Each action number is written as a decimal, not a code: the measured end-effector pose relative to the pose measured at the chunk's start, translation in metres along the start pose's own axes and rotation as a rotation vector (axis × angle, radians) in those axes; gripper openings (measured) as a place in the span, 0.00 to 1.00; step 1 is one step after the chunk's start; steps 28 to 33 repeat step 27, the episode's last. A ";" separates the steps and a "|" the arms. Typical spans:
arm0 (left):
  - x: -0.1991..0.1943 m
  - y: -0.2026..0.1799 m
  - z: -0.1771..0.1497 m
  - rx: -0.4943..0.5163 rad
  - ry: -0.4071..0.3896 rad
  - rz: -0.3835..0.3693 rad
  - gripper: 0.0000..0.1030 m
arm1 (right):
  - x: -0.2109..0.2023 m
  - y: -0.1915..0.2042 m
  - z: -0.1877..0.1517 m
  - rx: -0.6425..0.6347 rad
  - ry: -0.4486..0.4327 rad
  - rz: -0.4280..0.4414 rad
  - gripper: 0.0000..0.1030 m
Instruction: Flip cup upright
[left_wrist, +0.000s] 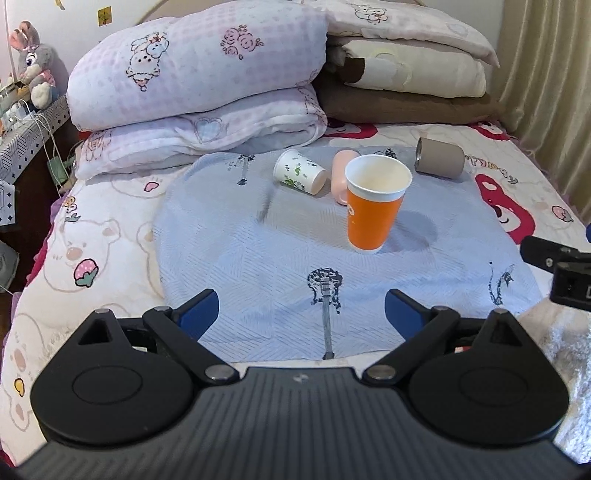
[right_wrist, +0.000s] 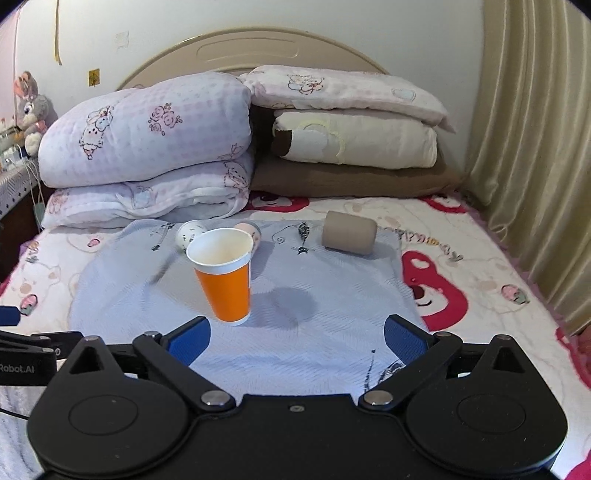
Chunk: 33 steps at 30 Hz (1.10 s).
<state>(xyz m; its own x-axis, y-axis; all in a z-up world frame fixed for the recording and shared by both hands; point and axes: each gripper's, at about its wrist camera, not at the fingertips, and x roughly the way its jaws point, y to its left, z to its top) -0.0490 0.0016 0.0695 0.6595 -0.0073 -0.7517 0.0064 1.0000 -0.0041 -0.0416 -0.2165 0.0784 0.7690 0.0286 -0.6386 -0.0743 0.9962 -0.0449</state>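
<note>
Bedroom bedding fills both views, with a pale blue guitar-print cloth (left_wrist: 258, 280) spread over the bed (right_wrist: 498, 258) ahead of me. On that cloth the orange paper cup (left_wrist: 375, 206) stands upright, mouth up and empty inside, ahead of my left claw (left_wrist: 301, 314) and a little to its right; from my right claw (right_wrist: 297, 338) it sits just ahead and to the left, close to the left blue pad. Both claws are spread wide with nothing between their pads, and neither touches the cup. Beyond the orange cup, a white cup with green print (left_wrist: 299, 176) lies on its side, and a pink mug (left_wrist: 341, 177) lies tipped over just beside it, partly hidden behind the orange rim. Farther off to the right, a grey-brown tumbler (right_wrist: 349, 232) lies on its side near the cloth's far edge. Behind all of these, folded quilts (right_wrist: 147, 147) and stacked pillows (right_wrist: 354, 140) rest against the headboard (right_wrist: 255, 48). Cream curtains (right_wrist: 528, 166) hang on the right, and a plush rabbit (left_wrist: 35, 62) sits far to the left.
</note>
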 end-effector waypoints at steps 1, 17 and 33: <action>-0.001 0.000 -0.001 -0.002 0.000 -0.003 0.95 | -0.001 0.001 0.000 -0.001 0.000 -0.003 0.99; 0.000 0.007 -0.001 -0.021 0.005 0.040 0.95 | -0.004 0.008 0.000 0.008 -0.001 -0.017 0.99; 0.001 0.007 0.000 -0.016 0.002 0.042 0.99 | -0.002 0.004 0.001 0.026 0.007 -0.030 0.99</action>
